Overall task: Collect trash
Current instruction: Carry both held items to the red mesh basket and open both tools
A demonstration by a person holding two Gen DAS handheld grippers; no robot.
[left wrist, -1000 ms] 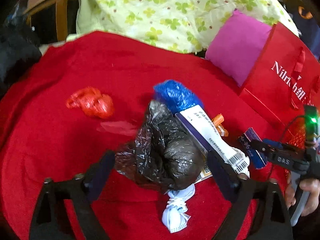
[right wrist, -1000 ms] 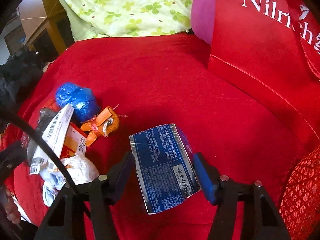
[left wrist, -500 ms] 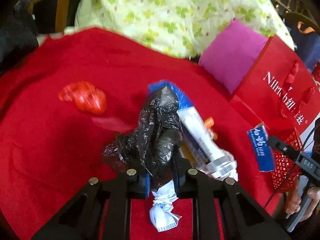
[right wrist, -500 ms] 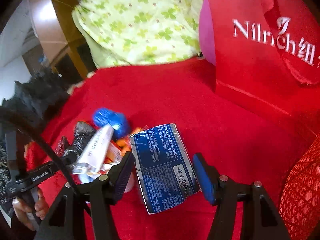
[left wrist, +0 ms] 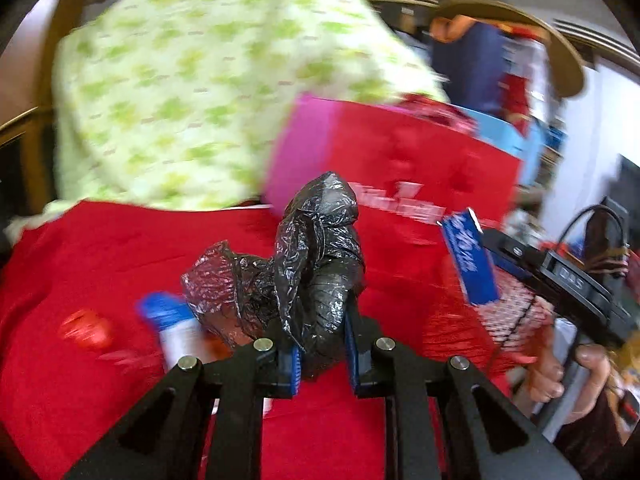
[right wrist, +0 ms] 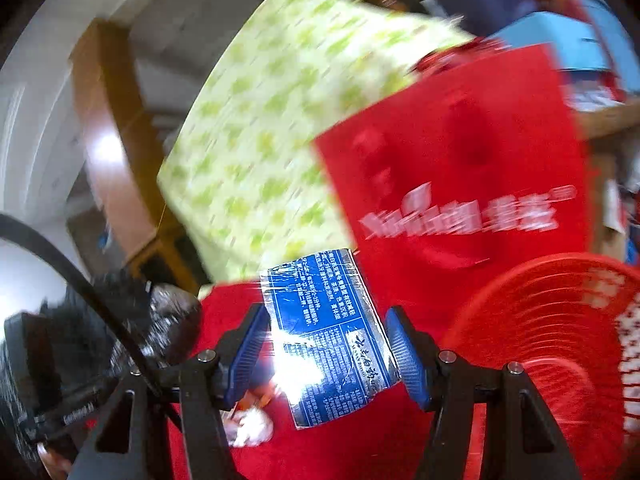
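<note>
My left gripper (left wrist: 320, 354) is shut on a crumpled black plastic bag (left wrist: 312, 264), which hangs clear above the red cloth (left wrist: 100, 248). In the right wrist view my right gripper (right wrist: 326, 350) is shut on a flat blue foil packet (right wrist: 332, 336) with white print, held by its two side edges. That packet (left wrist: 470, 258) and the right gripper also show at the right of the left wrist view, over a red mesh basket (left wrist: 508, 312). The same basket (right wrist: 552, 320) sits at the lower right of the right wrist view.
On the cloth lie a blue-and-white tube (left wrist: 176, 328), a red wrapper (left wrist: 86, 330) and a white crumpled tissue (right wrist: 252, 426). A red paper gift bag (right wrist: 460, 168), a pink cushion (left wrist: 304, 152) and a green-patterned quilt (left wrist: 192, 92) stand behind. A hand (left wrist: 560, 368) holds the right gripper's handle.
The left jaws closed on the black bag and lifted it off the pile. Both grippers rose and swung right toward the red basket and gift bag, the right one still carrying the blue packet.
</note>
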